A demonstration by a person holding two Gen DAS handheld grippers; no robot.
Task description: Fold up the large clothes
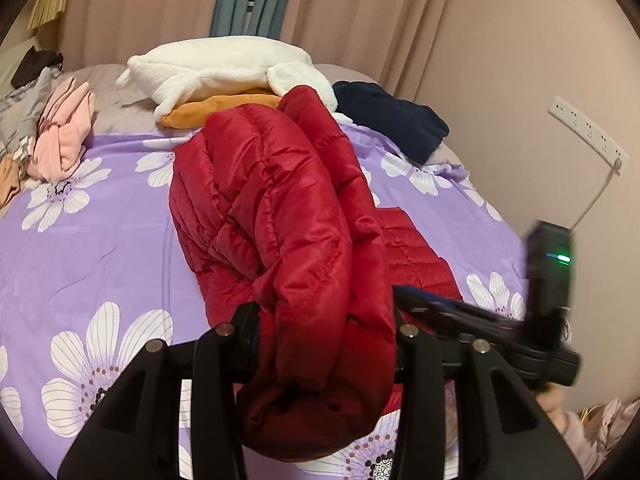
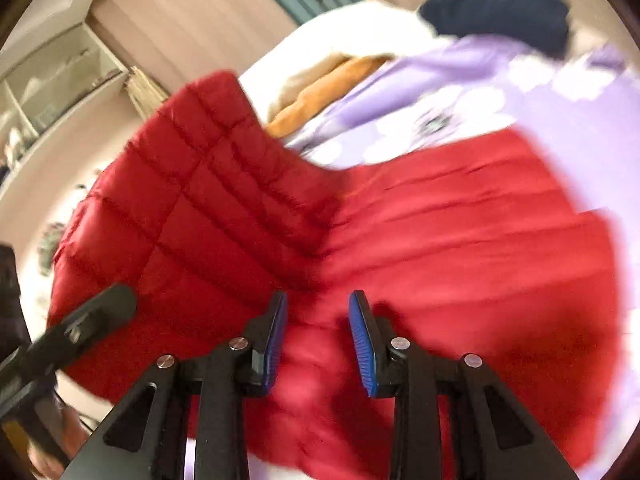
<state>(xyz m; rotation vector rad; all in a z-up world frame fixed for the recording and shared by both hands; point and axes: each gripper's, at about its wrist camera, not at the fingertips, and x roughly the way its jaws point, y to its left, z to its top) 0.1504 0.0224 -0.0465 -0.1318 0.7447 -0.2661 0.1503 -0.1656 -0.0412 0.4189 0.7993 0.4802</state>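
The bed (image 1: 100, 240) wears a purple sheet with white flowers. On it lie a red puffer jacket (image 1: 260, 200), a white pillow (image 1: 224, 68) over an orange cushion (image 1: 216, 110), pink clothes (image 1: 64, 136) and a navy garment (image 1: 396, 120).

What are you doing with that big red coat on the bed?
A person with a gripper in each hand is folding the red puffer jacket on the purple flowered bedspread. The left gripper has a thick bunch of it between its fingers. The right gripper is open around more of it.
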